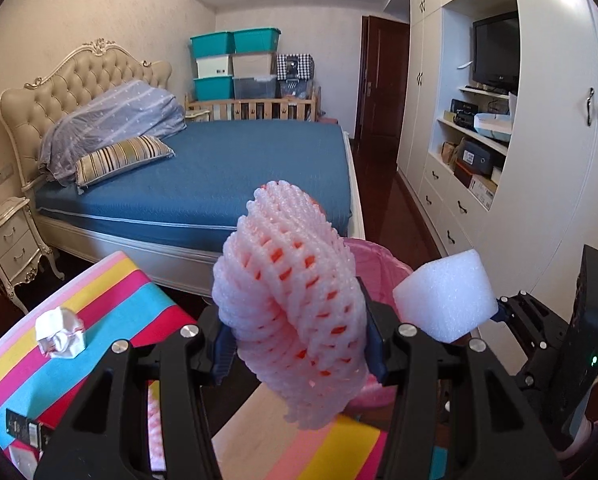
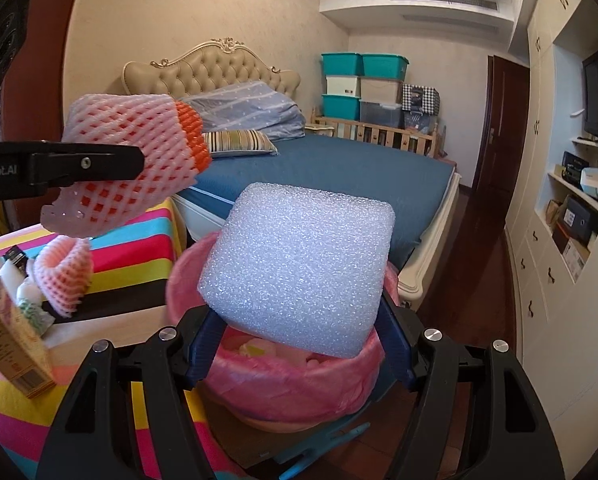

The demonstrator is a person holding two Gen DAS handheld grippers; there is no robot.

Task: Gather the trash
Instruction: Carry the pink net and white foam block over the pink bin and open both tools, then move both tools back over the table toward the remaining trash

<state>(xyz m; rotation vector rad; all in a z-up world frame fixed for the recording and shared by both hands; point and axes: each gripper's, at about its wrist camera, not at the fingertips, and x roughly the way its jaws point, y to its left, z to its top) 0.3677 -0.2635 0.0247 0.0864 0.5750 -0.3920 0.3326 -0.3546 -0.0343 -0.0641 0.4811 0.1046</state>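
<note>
My left gripper [image 1: 299,348] is shut on a pink foam fruit net [image 1: 295,304] with orange inside, held up over the table edge; the net also shows in the right wrist view [image 2: 135,160]. My right gripper [image 2: 299,344] is shut on a white foam block [image 2: 299,268], held just above the pink-lined trash bin [image 2: 283,384]. The block [image 1: 447,296] and the bin [image 1: 379,256] show in the left wrist view, right of the net. A crumpled white paper [image 1: 61,332] lies on the striped tablecloth [image 1: 111,292]. A second pink foam net [image 2: 65,276] lies on the table.
A bed with a blue cover [image 1: 239,172] stands behind the table. White wardrobes with shelves and a TV [image 1: 495,52] line the right wall. A cardboard box [image 2: 11,344] and small items sit at the table's left. A nightstand [image 1: 11,240] is far left.
</note>
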